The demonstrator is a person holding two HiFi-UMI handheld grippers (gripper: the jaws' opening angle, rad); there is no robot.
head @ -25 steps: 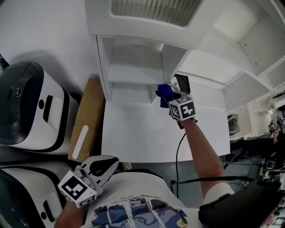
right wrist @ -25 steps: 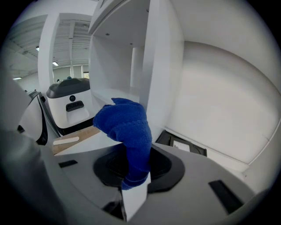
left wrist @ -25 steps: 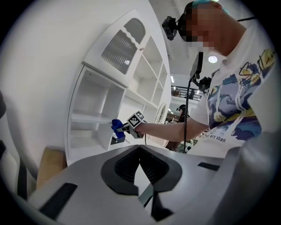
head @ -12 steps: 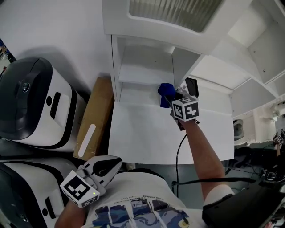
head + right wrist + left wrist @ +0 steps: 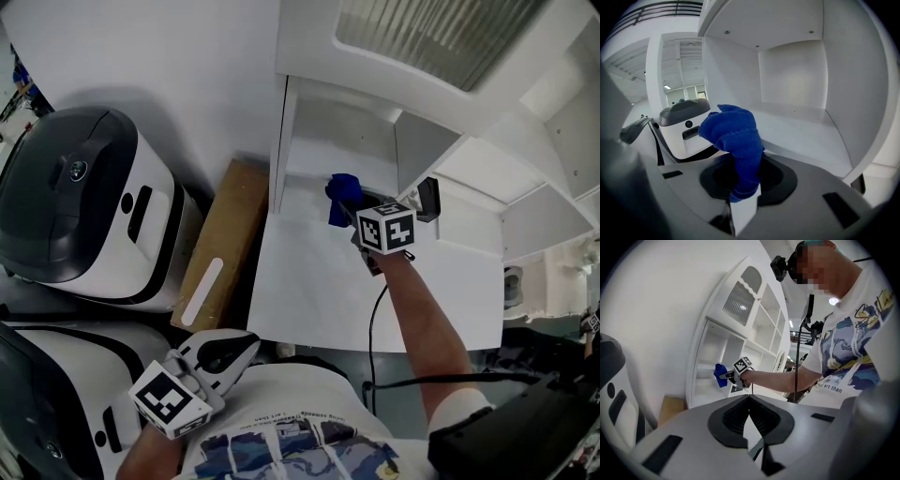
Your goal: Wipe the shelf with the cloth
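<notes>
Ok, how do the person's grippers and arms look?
The left gripper and right gripper are light grey, dark inside, each with a white cube bearing black square markers. A black cable trails from the right one. The T-shirt is white, short-sleeved, blue-printed.

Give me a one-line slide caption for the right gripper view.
Right gripper shut on a bunched blue cloth, held before the open white shelf compartment.
</notes>
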